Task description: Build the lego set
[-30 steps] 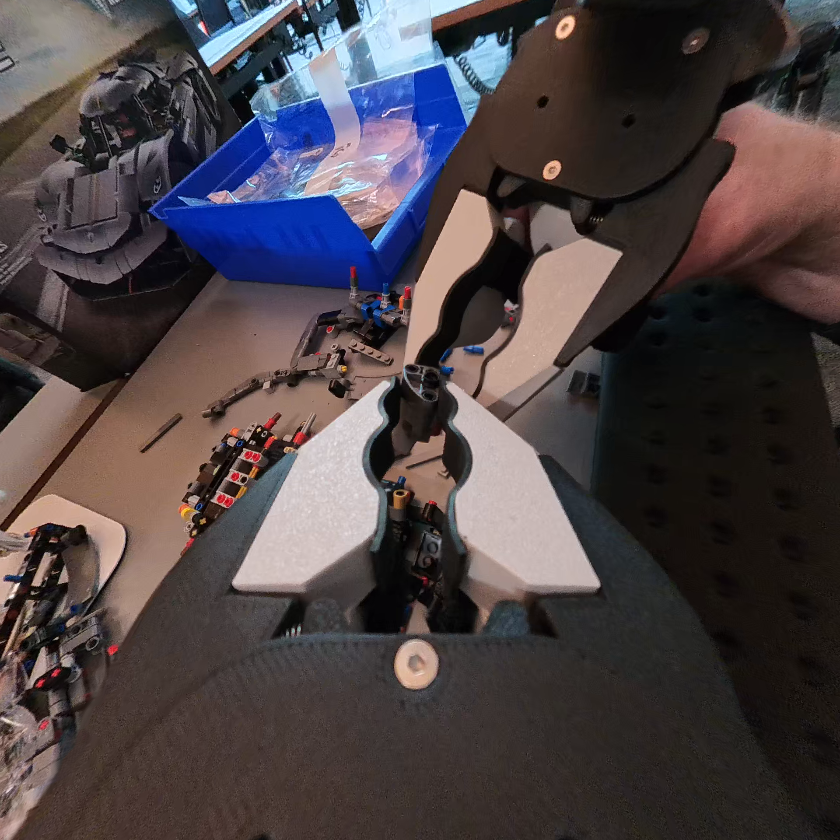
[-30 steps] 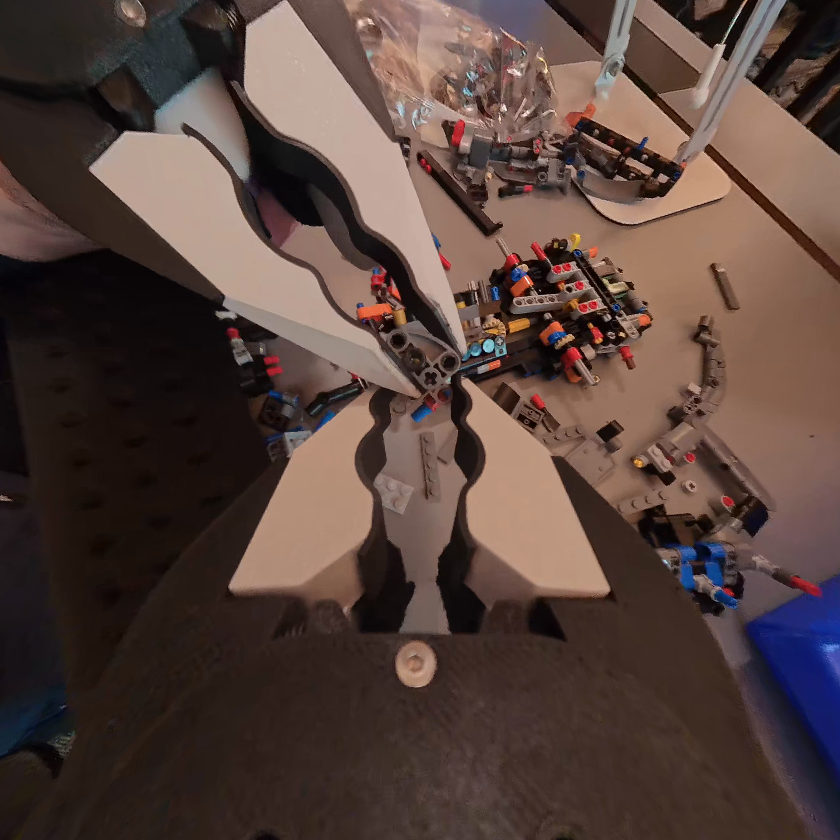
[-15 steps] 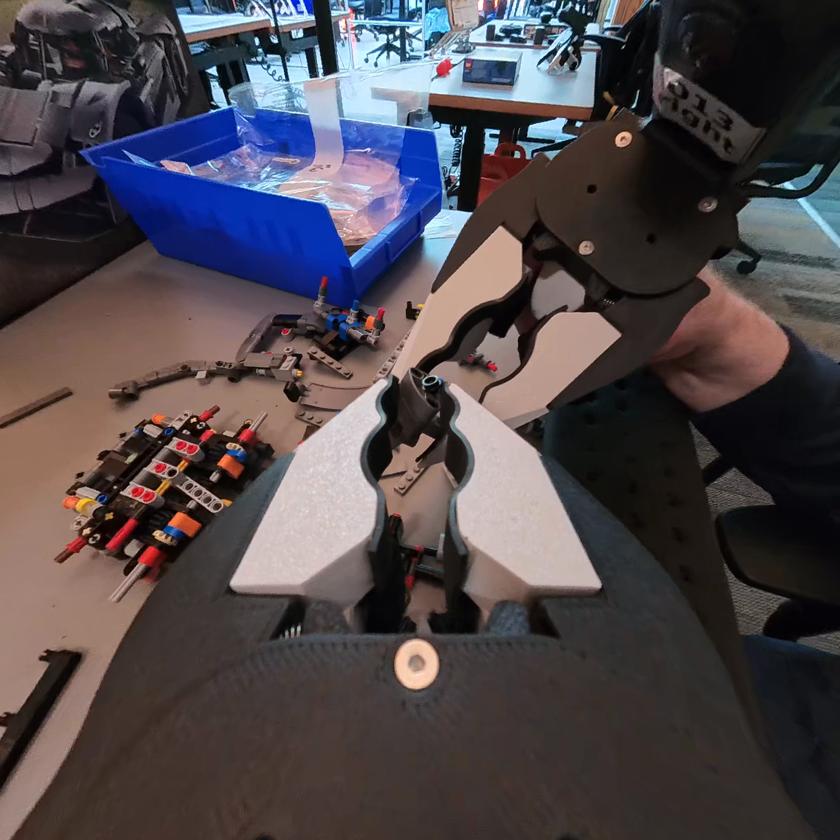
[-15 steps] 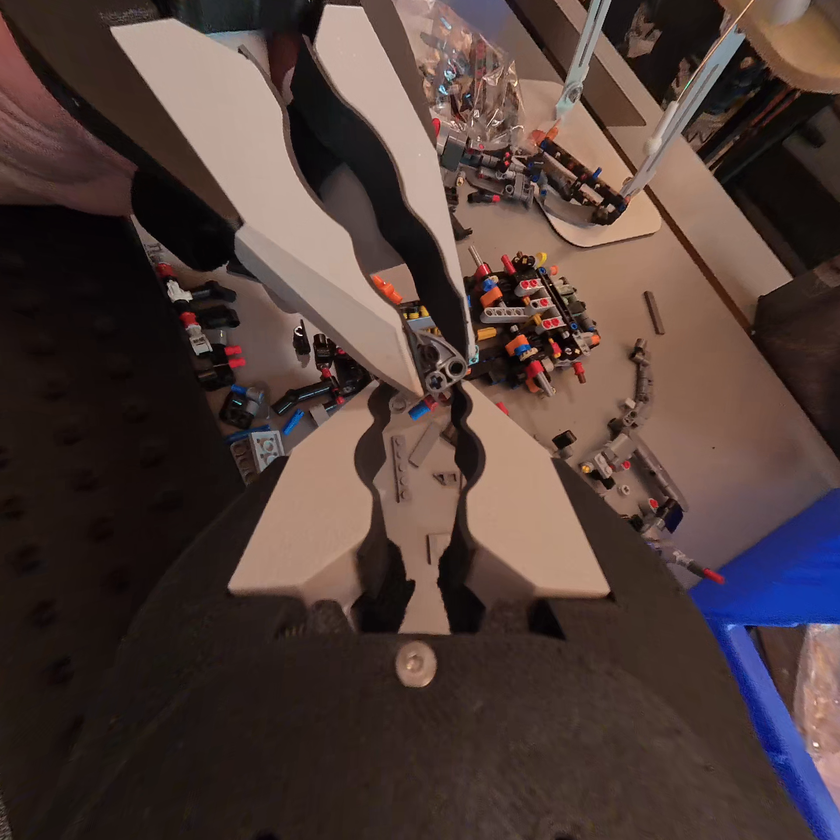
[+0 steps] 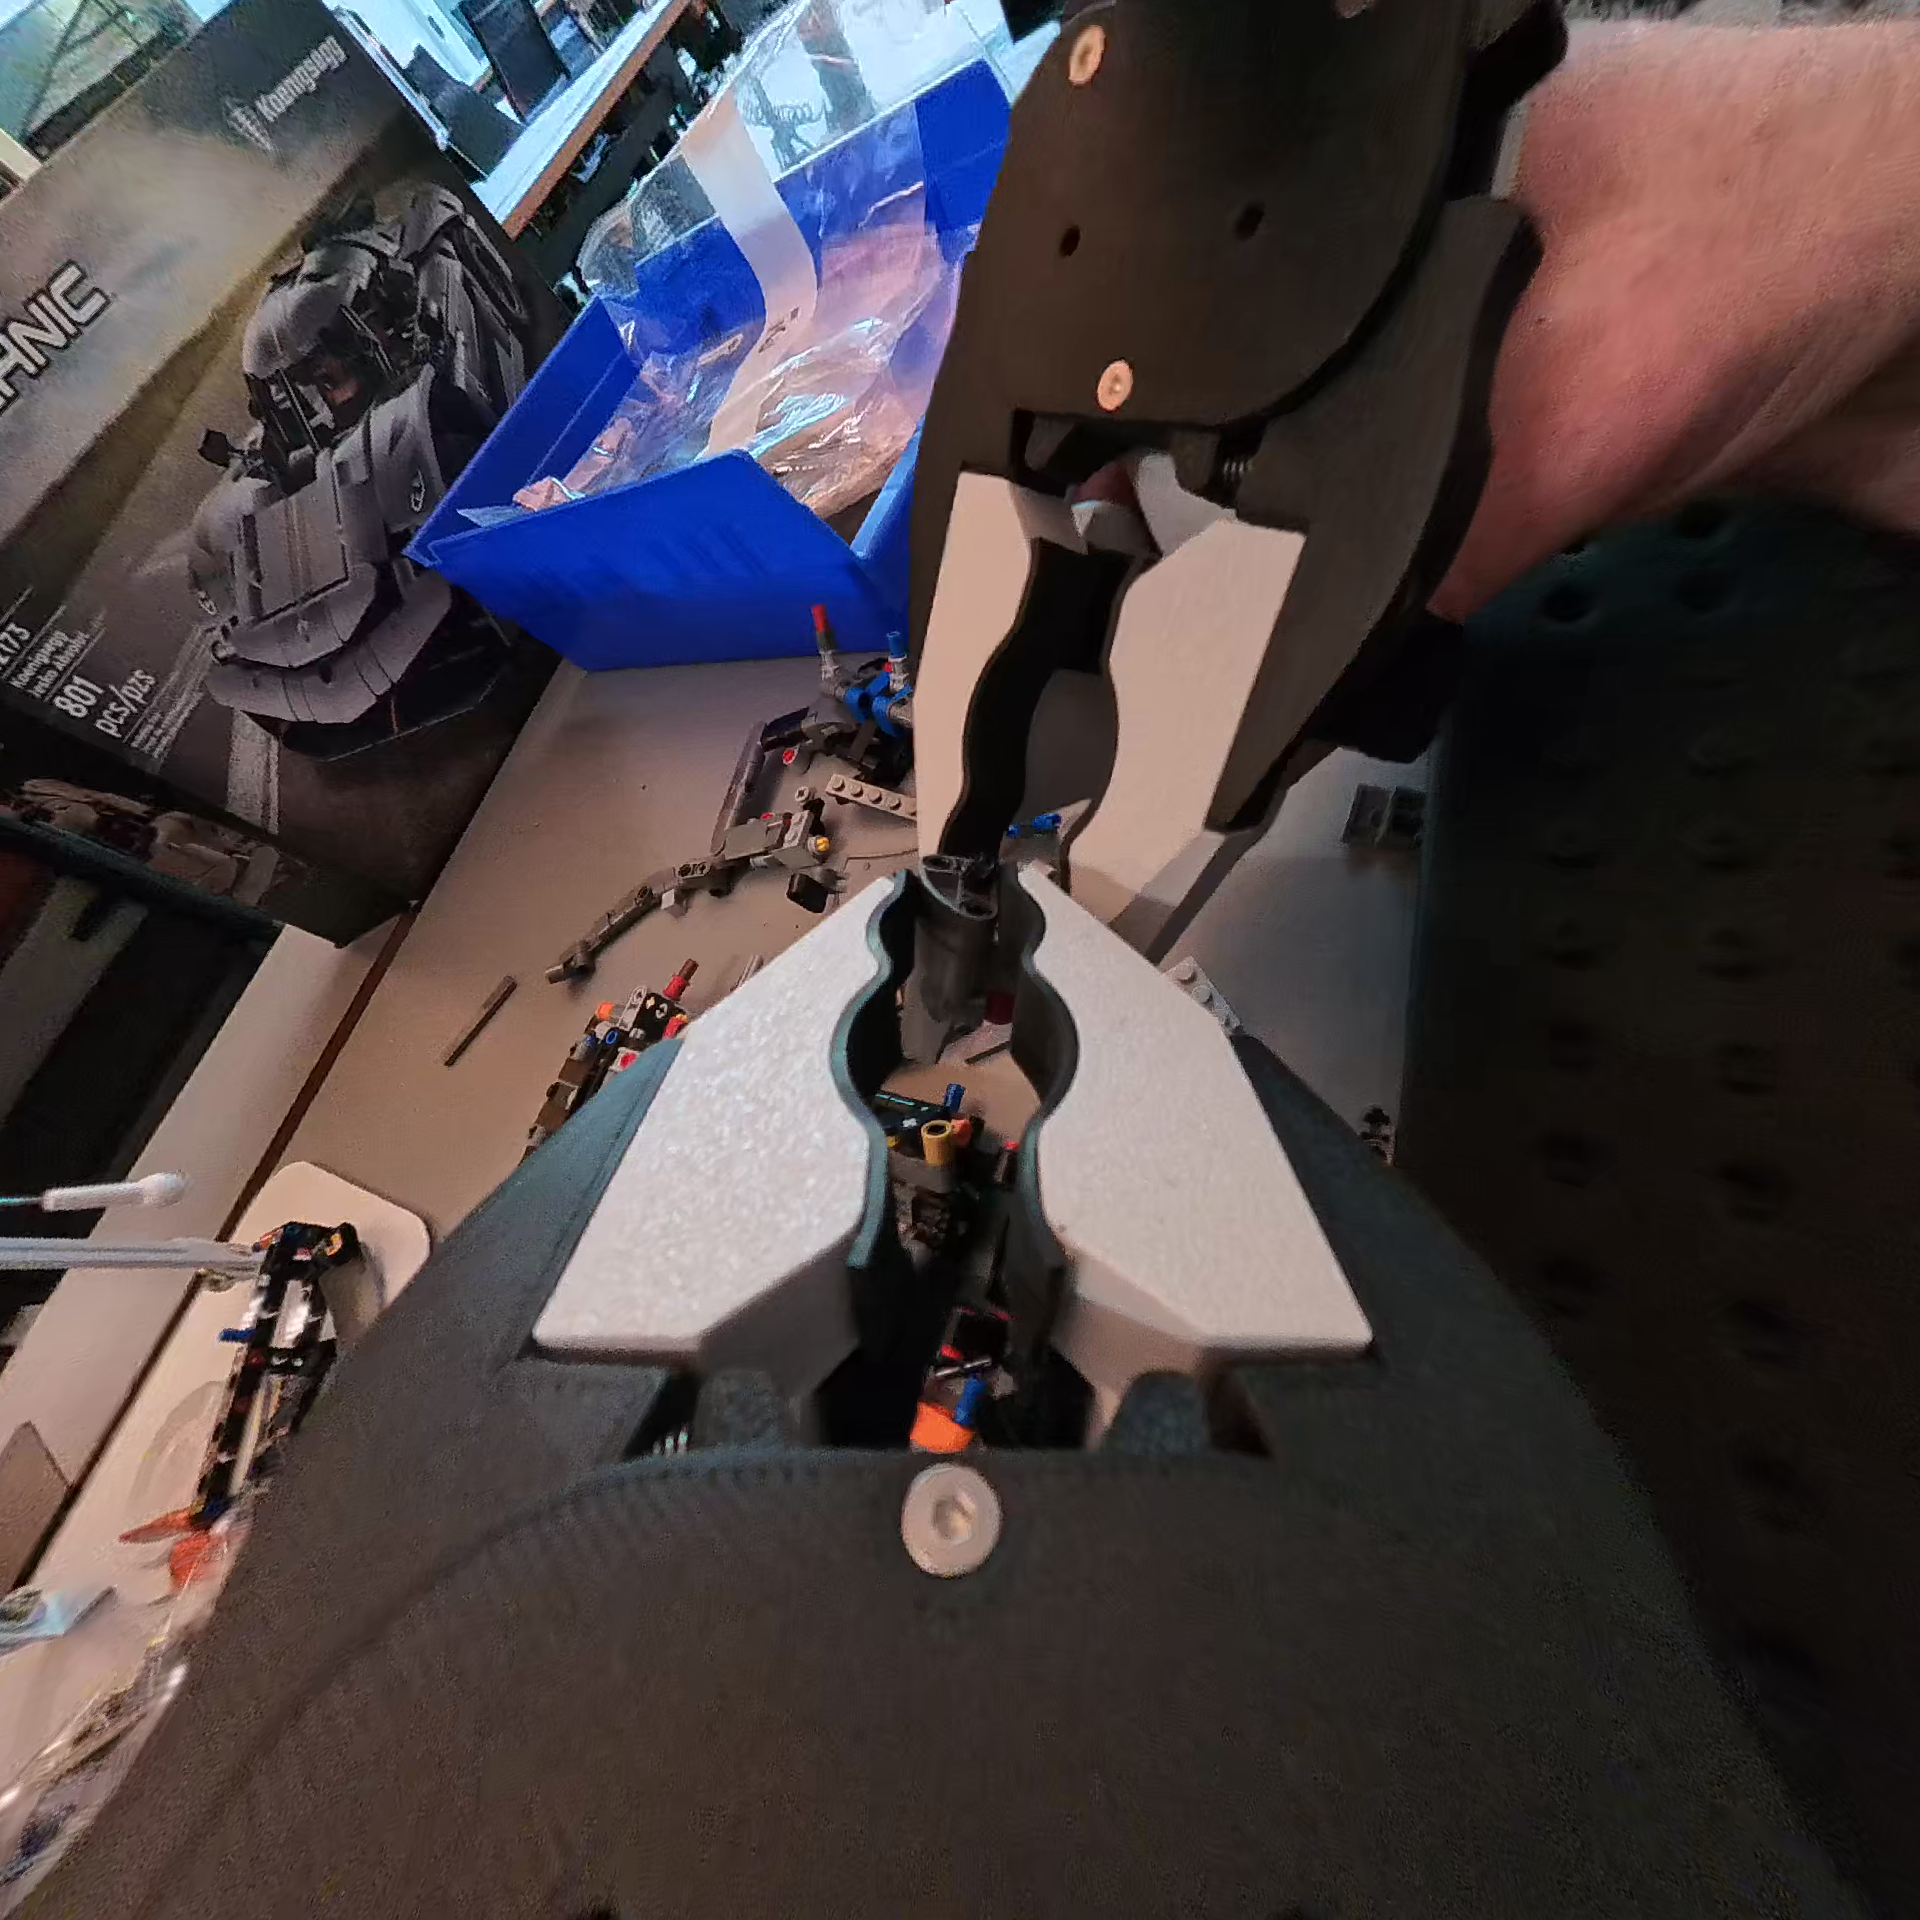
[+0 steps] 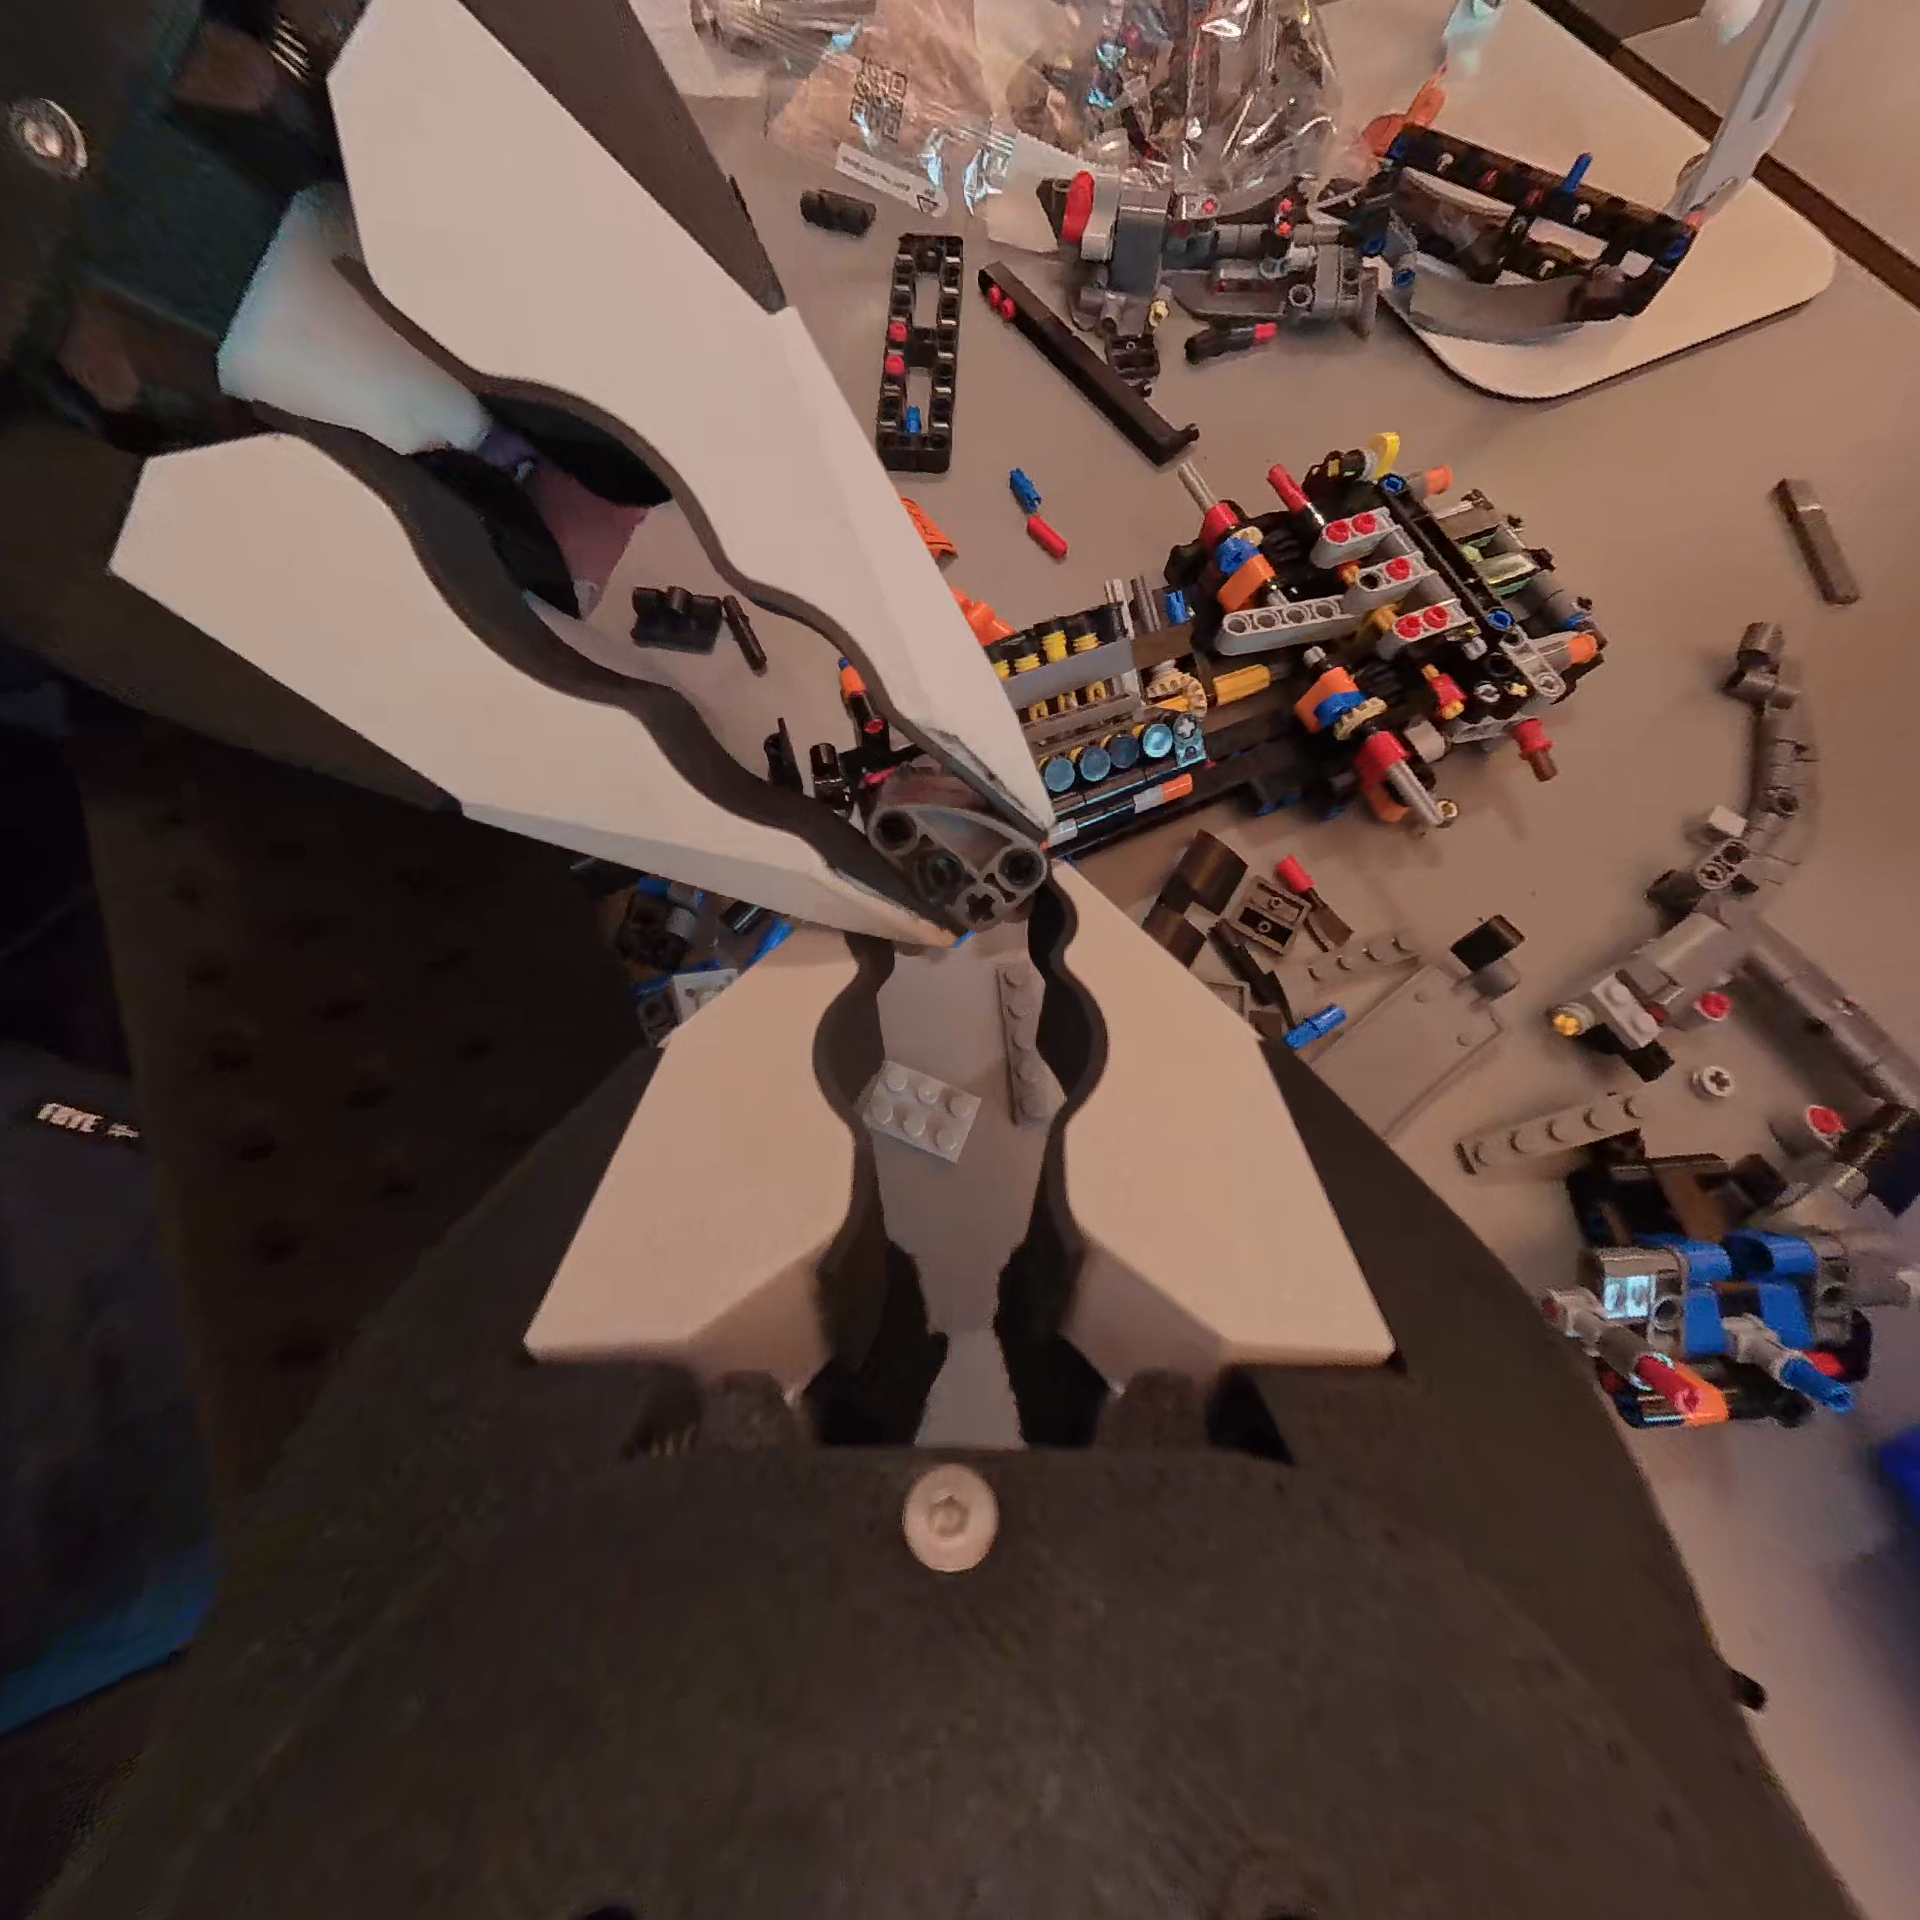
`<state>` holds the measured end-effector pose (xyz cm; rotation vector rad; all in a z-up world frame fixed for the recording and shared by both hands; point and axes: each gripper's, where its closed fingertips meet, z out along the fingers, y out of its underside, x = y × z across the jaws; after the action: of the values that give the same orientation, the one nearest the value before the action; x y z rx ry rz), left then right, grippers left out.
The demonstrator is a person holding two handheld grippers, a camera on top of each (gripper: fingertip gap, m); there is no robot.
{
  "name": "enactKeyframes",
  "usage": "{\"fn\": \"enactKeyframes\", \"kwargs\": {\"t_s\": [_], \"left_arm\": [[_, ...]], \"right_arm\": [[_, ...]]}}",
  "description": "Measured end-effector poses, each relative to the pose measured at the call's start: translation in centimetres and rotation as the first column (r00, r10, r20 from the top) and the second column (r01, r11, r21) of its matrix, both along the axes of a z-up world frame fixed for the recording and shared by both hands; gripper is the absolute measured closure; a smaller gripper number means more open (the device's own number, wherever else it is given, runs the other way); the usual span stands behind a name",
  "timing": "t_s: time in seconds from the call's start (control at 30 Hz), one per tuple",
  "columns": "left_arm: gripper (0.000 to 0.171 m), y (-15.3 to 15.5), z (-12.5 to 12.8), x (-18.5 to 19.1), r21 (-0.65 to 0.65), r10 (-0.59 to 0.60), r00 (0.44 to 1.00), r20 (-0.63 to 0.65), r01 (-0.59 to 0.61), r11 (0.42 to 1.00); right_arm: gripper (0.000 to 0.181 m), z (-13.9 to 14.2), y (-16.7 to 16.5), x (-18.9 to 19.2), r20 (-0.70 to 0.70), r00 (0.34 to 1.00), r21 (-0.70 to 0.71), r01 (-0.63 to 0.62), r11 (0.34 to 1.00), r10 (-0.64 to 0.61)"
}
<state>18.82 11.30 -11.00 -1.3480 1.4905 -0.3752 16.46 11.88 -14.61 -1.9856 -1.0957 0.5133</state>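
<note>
A small dark grey lego piece (image 5: 954,940) is clamped between the tips of the left gripper (image 5: 956,914), its holed end face turned toward the right gripper (image 6: 961,920). The right gripper's fingers (image 6: 1164,1132) stand slightly apart with nothing between them, their tips right at the piece's end face (image 6: 961,857); contact cannot be told.

Seen through the gap of the right gripper, a light grey studded plate (image 6: 920,1112) and a narrow grey strip (image 6: 1023,1049) lie on the grey table (image 6: 1621,436). Just beyond the meeting tips, to the right of the right gripper, the multicoloured lego assembly (image 6: 1340,644) rests on the table, with loose grey and black parts scattered around it. Farther off, a black beam frame (image 6: 920,353) lies flat, and behind it a clear bag of parts (image 6: 1122,94) sits beside a partly built section (image 6: 1340,249).

Beyond the left gripper's tips, a blue bin (image 5: 665,551) holding clear plastic bags is seen, with the set's box (image 5: 208,416) standing to its left.
</note>
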Motion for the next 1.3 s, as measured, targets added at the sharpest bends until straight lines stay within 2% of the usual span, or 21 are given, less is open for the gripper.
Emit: {"fn": "enactKeyframes", "kwargs": {"t_s": [0.13,0.27,0.37,0.47,0.5,0.53,0.57,0.6,0.7,0.73,0.8,0.9,1.07,1.17,1.2,1.3], "left_arm": [[0.158,0.0,0.8,-0.2,-0.272,-0.023,0.99,0.141,0.061,0.96],[0.158,-0.1,1.0,-0.3,-0.364,-0.022,0.981,0.191,0.091,0.927],[0.158,-0.3,1.9,-0.6,-0.491,-0.034,0.957,0.287,0.177,0.853],[0.159,-0.3,2.0,-0.7,-0.571,-0.031,0.943,0.331,0.226,0.789],[0.171,-0.3,3.5,-1.0,-0.561,-0.032,0.905,0.424,0.29,0.776],[0.171,-0.4,5.5,-1.7,-0.574,-0.034,0.852,0.523,0.381,0.725],[0.171,0.1,6.0,-2.4,-0.589,-0.014,0.83,0.558,0.407,0.698],[0.171,0.4,5.3,-2.5,-0.612,0.003,0.851,0.525,0.375,0.697],[0.171,-0.2,3.2,-1.1,-0.566,-0.028,0.915,0.402,0.272,0.778],[0.171,0.1,2.7,-1.0,-0.526,-0.026,0.934,0.356,0.224,0.82],[0.171,0.3,2.7,-0.9,-0.47,-0.03,0.939,0.341,0.198,0.86],[0.162,0.5,2.6,-1.1,-0.433,-0.033,0.945,0.326,0.18,0.883],[0.141,0.4,0.8,-0.2,-0.361,-0.037,0.979,0.199,0.108,0.926],[0.145,0.7,0.2,-0.1,-0.288,-0.026,0.99,0.141,0.066,0.955],[0.151,1.0,0.0,-0.2,-0.257,-0.009,0.993,0.118,0.04,0.966],[0.154,0.9,0.0,-0.3,-0.216,-0.007,0.995,0.101,0.029,0.976]], "right_arm": [[0.156,0.7,0.1,0.0,0.034,0.999,0.084,-0.007,0.996,0.004],[0.156,0.8,0.3,0.0,0.107,0.994,0.163,-0.014,0.986,-0.003],[0.156,1.5,0.2,-0.2,0.116,0.993,0.223,-0.027,0.974,0.001],[0.156,1.6,0.1,-0.3,0.105,0.994,0.224,-0.04,0.974,0.016],[0.156,1.4,0.0,-0.3,0.114,0.993,0.221,-0.051,0.974,0.026],[0.156,0.7,-0.2,-0.4,0.136,0.99,0.202,-0.072,0.977,0.044],[0.156,0.1,-0.1,-0.4,0.157,0.987,0.188,-0.074,0.979,0.044],[0.156,0.1,-0.2,-0.5,0.15,0.988,0.184,-0.073,0.98,0.046],[0.156,2.5,-0.4,-1.0,0.027,0.998,0.208,-0.054,0.977,0.049],[0.156,2.1,-0.2,-0.6,0.035,0.999,0.195,-0.047,0.98,0.041],[0.156,1.6,0.3,0.2,0.061,0.998,0.206,-0.021,0.978,0.008],[0.156,2.0,0.5,0.6,0.084,0.996,0.243,-0.009,0.97,-0.011],[0.156,1.8,1.1,0.9,0.17,0.984,0.314,0.003,0.949,-0.059],[0.157,1.5,1.5,1.1,0.23,0.97,0.348,0.0,0.937,-0.085],[0.157,1.3,1.4,1.1,0.237,0.968,0.348,-0.006,0.938,-0.082],[0.156,1.4,1.1,0.7,0.225,0.973,0.338,-0.022,0.941,-0.058]]}}
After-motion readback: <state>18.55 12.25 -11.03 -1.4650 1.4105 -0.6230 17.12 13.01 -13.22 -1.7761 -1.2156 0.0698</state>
